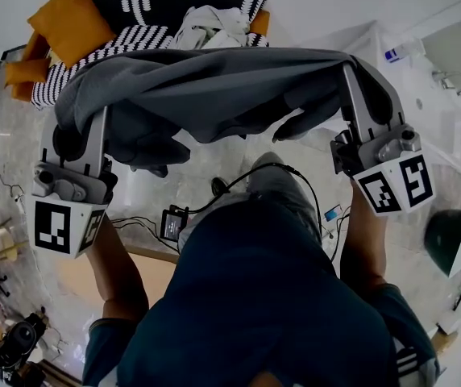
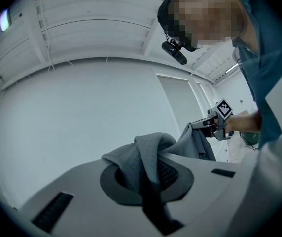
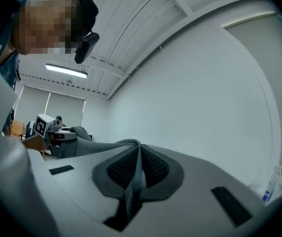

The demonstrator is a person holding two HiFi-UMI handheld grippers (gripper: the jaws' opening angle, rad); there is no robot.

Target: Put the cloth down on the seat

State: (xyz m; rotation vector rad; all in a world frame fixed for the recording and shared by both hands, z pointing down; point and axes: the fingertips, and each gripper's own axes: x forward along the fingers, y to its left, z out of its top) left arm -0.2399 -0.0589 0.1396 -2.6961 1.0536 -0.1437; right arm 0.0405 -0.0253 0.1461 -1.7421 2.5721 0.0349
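Gray cloth [image 1: 214, 87] hangs in mid-air, stretched like a banner between two claws. The left claw [image 1: 79, 139] is pressed together on a bunched fold at one end, and the right claw [image 1: 358, 83] is pinched on a thin edge at the other.

The drop is not yet made: no part of the cloth appears to rest on the seat [image 1: 146, 10], which lies just beyond both claws. Carrying it forward, lowering it and letting go all seem left to do.

Room on the seat is tight. Orange cushions [image 1: 69, 18] fill the corner ahead of the left claw, and a white garment [image 1: 210, 27] is heaped ahead of the gap between the claws. The bare striped strip between them looks like the likeliest landing place.

Below the claws, toward the person, a cable [image 1: 255, 176] trails on the floor. A white counter [image 1: 436, 111] edges in close outside the right claw.
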